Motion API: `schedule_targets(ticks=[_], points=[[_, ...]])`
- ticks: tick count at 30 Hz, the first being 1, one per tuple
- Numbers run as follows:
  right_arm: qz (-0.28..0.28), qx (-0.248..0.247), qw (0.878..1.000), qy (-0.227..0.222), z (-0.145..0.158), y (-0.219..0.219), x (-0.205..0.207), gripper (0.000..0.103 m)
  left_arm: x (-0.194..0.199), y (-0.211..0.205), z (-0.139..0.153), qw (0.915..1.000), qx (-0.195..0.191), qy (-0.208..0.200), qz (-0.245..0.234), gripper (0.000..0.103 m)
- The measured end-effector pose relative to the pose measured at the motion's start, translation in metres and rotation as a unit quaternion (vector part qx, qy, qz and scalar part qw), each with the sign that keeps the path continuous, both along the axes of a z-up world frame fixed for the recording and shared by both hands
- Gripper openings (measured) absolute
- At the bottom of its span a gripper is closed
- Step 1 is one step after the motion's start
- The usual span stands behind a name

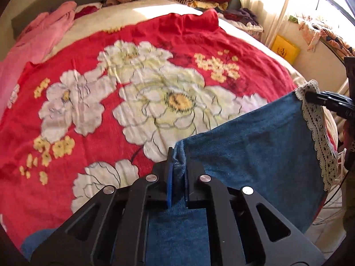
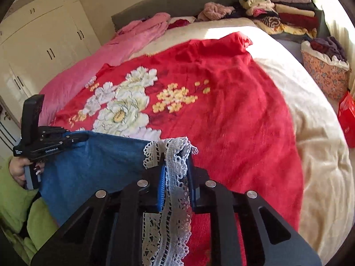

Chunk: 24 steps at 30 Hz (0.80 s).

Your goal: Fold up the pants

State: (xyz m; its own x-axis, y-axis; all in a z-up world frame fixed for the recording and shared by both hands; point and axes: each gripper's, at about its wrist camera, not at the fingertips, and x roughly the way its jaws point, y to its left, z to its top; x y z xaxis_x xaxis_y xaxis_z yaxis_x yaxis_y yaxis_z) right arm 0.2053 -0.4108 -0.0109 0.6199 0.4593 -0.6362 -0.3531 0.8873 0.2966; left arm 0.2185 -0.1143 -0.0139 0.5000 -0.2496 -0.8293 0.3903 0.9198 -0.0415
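The blue denim pants (image 1: 255, 137) with a white lace hem (image 1: 317, 133) hang stretched between both grippers, over the near edge of the bed. My left gripper (image 1: 177, 161) is shut on one denim corner, with cloth bunched between its blue pads. My right gripper (image 2: 176, 161) is shut on the lace hem (image 2: 175, 177) at the other corner; lace drapes down between its fingers. In the right wrist view the left gripper (image 2: 75, 138) shows at the left, pinching the denim (image 2: 93, 168), held by a hand with a green sleeve. The right gripper's tip (image 1: 310, 96) shows at the lace corner in the left wrist view.
A red blanket with white and yellow flowers (image 1: 133, 102) covers the bed. A pink garment (image 2: 106, 55) lies along its left side. Folded clothes (image 2: 288, 11) are stacked at the headboard. A floral basket of clothes (image 2: 326, 71) and a red bag (image 2: 347, 119) stand right of the bed.
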Motion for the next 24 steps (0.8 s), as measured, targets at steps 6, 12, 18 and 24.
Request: schedule_targets(ticks=[6,12,18,24], points=[[-0.017,-0.079,0.996,0.046,-0.025,0.016,0.034,0.016,0.021,-0.007,-0.019,0.9995,0.026,0.005,0.020,0.002],[-0.016,-0.093,0.994,0.063,-0.052,0.017,0.039,0.021,0.019,-0.008,-0.033,0.9985,0.050,-0.002,0.023,0.017],[-0.052,-0.051,0.997,0.024,-0.010,-0.013,-0.010,0.042,-0.016,0.019,0.014,0.9970,0.027,-0.050,0.051,0.053],[-0.062,0.013,0.998,0.017,-0.005,-0.038,-0.088,0.043,-0.076,0.065,0.046,0.9909,0.023,-0.092,0.095,0.071]])
